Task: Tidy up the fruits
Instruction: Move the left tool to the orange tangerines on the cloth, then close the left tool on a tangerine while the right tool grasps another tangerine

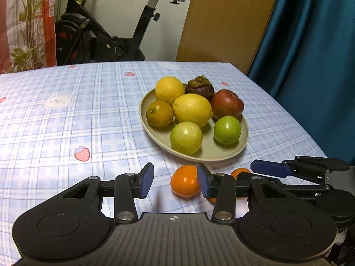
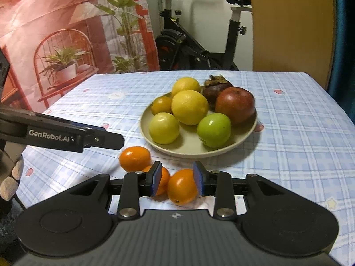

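- While both grippers point down at the near edge of a table, most of the fruit already sits on a plate (image 1: 221,158) further back; three small oranges lie loose on the cloth just in front of it.
- The left gripper (image 1: 175,180) has its blue pads apart and holds nothing.
- The loose orange (image 1: 185,181) lies just ahead of this gripper, off-centre toward its right finger. It overlaps that pad in the left wrist view, with clear cloth between it and the left pad.
- This fruit is slightly oval, and in the right wrist view its long axis runs roughly across the picture. The left hand is the nearer one to it.
- I judge the gripper must shift slightly right to centre the fruit before closing.
- The right gripper (image 2: 177,178) appears clamped on the front orange (image 2: 182,186). Its right pad lies against the peel. The left pad's contact is hidden by the middle orange (image 2: 163,180), which sits touching or just beside it.
- The plate is a shallow, matte, pale beige oval with a low rim.
- It holds two pebbly yellow lemons (image 1: 192,109), a dull orange citrus (image 1: 159,114), a dark purple mangosteen (image 1: 199,87) with a dry brown cap, a red apple (image 1: 227,104) and two smooth green fruits (image 1: 186,137).
- The loose oranges are glossy and bright, and being round, likely to roll if nudged.
- The tablecloth (image 1: 66,122) is smooth, pale blue plaid, printed with strawberries and bears.
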`<state>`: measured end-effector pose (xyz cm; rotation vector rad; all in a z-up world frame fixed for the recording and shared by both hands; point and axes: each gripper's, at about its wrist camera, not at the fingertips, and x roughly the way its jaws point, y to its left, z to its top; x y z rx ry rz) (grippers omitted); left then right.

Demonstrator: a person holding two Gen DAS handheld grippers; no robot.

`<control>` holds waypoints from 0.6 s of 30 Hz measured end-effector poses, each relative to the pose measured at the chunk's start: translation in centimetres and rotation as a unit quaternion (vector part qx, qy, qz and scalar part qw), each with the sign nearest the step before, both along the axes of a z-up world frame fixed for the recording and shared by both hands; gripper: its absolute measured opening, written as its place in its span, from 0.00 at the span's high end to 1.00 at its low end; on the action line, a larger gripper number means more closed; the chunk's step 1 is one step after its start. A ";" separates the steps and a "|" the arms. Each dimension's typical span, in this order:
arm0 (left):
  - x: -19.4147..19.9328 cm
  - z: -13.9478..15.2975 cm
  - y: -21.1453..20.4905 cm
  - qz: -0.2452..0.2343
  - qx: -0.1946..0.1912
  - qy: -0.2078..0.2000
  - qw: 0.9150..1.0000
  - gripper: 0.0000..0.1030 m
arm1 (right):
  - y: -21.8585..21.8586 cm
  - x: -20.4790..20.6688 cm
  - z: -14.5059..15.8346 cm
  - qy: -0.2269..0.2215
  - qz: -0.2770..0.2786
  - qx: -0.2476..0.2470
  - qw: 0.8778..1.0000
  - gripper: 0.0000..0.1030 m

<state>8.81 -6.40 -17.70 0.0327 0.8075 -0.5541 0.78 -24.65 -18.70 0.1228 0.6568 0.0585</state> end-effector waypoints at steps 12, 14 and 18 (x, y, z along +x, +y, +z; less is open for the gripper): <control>0.3 -0.7 -0.1 0.001 0.003 0.010 1.000 0.56 | -0.4 -0.2 -0.4 0.009 -0.008 0.007 1.000 0.67; 0.3 -0.8 -0.2 0.002 0.003 0.011 1.000 0.56 | -0.4 -0.2 -0.3 0.009 -0.009 0.008 1.000 0.66; 0.3 -0.9 -0.3 0.001 0.004 0.012 1.000 0.56 | -0.5 -0.2 -0.3 0.009 -0.009 0.007 1.000 0.66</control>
